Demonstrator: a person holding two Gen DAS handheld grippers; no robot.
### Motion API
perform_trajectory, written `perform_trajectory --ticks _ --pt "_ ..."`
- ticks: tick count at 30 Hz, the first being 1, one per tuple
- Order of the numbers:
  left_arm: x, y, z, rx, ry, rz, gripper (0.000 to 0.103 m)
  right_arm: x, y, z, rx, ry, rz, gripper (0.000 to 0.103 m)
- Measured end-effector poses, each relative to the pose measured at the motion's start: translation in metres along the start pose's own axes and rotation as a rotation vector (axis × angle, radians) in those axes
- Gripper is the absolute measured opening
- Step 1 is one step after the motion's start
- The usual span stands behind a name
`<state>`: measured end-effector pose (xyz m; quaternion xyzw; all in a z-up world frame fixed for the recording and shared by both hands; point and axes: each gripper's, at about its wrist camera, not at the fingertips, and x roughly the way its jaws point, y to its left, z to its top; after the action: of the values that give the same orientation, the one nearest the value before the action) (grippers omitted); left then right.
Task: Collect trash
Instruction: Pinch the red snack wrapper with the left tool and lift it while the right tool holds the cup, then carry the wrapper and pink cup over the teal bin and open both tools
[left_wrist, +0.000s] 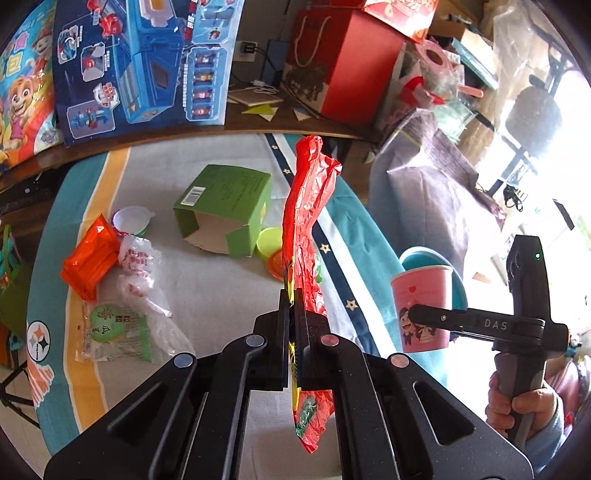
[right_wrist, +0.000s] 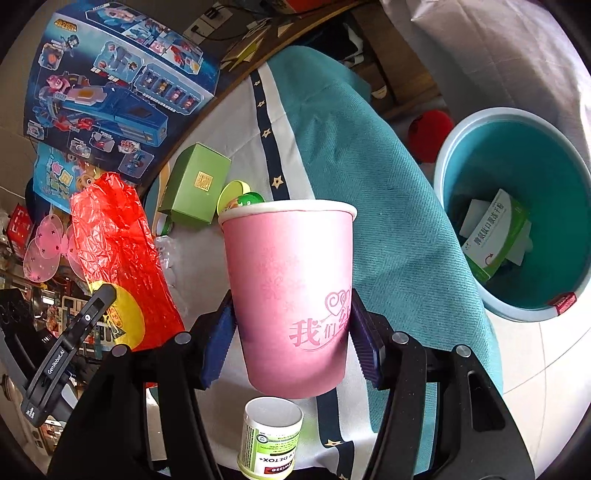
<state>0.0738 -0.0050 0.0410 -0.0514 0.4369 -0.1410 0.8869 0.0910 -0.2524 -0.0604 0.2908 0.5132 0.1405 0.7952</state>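
- Left wrist view: the left hand-held gripper (left_wrist: 291, 295) is pinched nearly closed on a red wrapper (left_wrist: 308, 206). It grips the crumpled foil low down, so most of the sheet stands up above the fingers and a short tail hangs below. Held that way, the wrapper is clear of the tabletop (left_wrist: 221, 288) and looks ready to be carried off.
- Loose trash lies on the cloth: an open green box (left_wrist: 225, 210) on its side, an orange packet (left_wrist: 90, 262), clear bags (left_wrist: 140, 295) beside the packet, and small lids (left_wrist: 271, 240) tucked against the box.
- At the right, the right hand-held gripper (left_wrist: 428, 314) is seen side-on, holding a pink cup (left_wrist: 424, 306) out past the tabletop's edge, with the teal bin (left_wrist: 417, 256) partly hidden behind the cup.
- Right wrist view: the right hand-held gripper (right_wrist: 291, 332) is open about as wide as the cup (right_wrist: 291, 295), its two blue pads pressed on opposite sides of the lower wall. The cup sits upright, so anything inside should stay put on the way over.
- The bin (right_wrist: 461, 155) stands on the floor to the right, beyond the tabletop's edge, with a white-and-green carton (right_wrist: 495, 236) already inside; I judge the cup is headed there.
- A small white bottle (right_wrist: 271, 439) stands on the tabletop just below the cup, not held.
- The wrapper (right_wrist: 118, 258) and the left hand-held gripper (right_wrist: 99, 299) show at the left, well short of the bin, so I judge the cup goes in first.
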Motion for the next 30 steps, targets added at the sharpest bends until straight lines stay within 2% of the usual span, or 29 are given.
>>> perform_trajectory --ticks 8,13,20,30 --pt "0.006 -0.002 0.002 0.003 0.021 -0.012 0.002 0.003 -0.003 0.004 0.007 0.006 0.0 0.056" --pt "0.007 -0.012 0.01 0.026 0.024 -0.038 0.002 -0.012 -0.014 0.013 0.036 -0.033 0.007 0.056" --pt "0.025 -0.047 0.017 0.101 0.053 -0.089 0.002 -0.043 -0.049 0.023 0.108 -0.103 -0.021 0.056" --pt "0.06 -0.098 0.02 0.181 0.126 -0.177 0.002 -0.068 -0.098 0.025 0.207 -0.155 -0.056 0.056"
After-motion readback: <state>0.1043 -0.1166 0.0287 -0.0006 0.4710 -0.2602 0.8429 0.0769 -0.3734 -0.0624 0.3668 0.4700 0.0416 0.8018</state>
